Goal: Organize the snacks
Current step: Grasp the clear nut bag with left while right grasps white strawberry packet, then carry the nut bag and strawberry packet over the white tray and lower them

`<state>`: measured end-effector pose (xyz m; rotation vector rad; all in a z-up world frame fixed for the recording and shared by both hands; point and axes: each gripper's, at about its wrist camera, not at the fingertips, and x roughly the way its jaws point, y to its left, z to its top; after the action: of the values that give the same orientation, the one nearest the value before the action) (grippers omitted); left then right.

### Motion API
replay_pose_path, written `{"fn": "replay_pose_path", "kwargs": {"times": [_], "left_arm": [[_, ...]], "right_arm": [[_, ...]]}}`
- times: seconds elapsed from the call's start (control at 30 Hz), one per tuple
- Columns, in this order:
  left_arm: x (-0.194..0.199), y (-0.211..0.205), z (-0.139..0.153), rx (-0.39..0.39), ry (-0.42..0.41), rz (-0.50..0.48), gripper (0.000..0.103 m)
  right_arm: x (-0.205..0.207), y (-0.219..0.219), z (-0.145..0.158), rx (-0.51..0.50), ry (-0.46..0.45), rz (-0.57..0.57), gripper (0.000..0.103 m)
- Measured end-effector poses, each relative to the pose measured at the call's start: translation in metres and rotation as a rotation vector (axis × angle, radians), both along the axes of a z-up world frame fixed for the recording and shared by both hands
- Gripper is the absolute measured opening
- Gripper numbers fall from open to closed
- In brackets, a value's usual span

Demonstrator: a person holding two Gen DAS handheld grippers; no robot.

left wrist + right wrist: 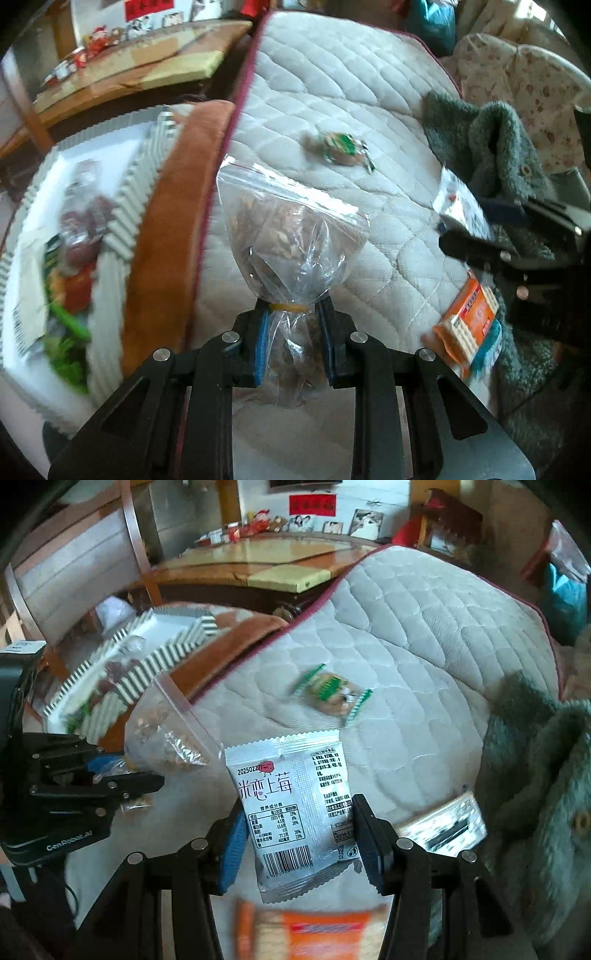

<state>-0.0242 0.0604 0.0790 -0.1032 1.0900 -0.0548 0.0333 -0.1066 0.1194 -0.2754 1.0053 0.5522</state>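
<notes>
Left gripper (pixel 291 314): fingers drawn close together, pinching the gathered neck of a clear zip bag (pixel 291 229) just at a yellow rubber band (pixel 288 306). The blue pads (pixel 263 332) press the plastic from both sides. The bag stands up from the grip, with brown nut-like contents bunched in its body and the zip strip at its far end. It is lifted clear of the quilted cream cushion (pixel 351 85) beneath.

Right gripper (pixel 299 830): fingers part-way closed, holding a silver snack packet (pixel 291 805) between the two blue pads (pixel 232 849). The packet's printed back faces the camera (nutrition table, barcode, a small strawberry figure). Its edges meet both pads and it is held flat across the gap.

Loose items on the cushion: a small green-and-tan wrapped snack (pixel 332 694) lies well beyond both grippers; an orange cracker packet (pixel 317 934) lies just under the right gripper, blurred; another packet with dark print (pixel 447 823) sits beside the right finger, too blurred to read.

To the left, past the brown cushion edge (pixel 162 229), a white ribbed tray (pixel 122 206) holds several snacks already, including red and green wrappers. A grey-green fleece garment (pixel 535 782) is heaped at the right of the cushion.
</notes>
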Motion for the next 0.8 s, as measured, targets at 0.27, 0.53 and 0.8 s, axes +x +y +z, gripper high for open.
{"fn": "replay_pose_path", "kwargs": {"times": [0.27,0.53,0.8], "left_arm": [[-0.030,0.034,0.028,0.013,-0.066,0.083,0.022],[-0.051,0.070,0.040,0.004,-0.094,0.161,0.022],[-0.062,0.110,0.045,-0.004,-0.109,0.251,0.022]], "right_arm": [[-0.028,0.041,0.020,-0.015,-0.051,0.025,0.052],[-0.039,0.080,0.032,-0.032,-0.086,0.100,0.052],[-0.042,0.110,0.037,-0.048,-0.089,0.155,0.052]]}}
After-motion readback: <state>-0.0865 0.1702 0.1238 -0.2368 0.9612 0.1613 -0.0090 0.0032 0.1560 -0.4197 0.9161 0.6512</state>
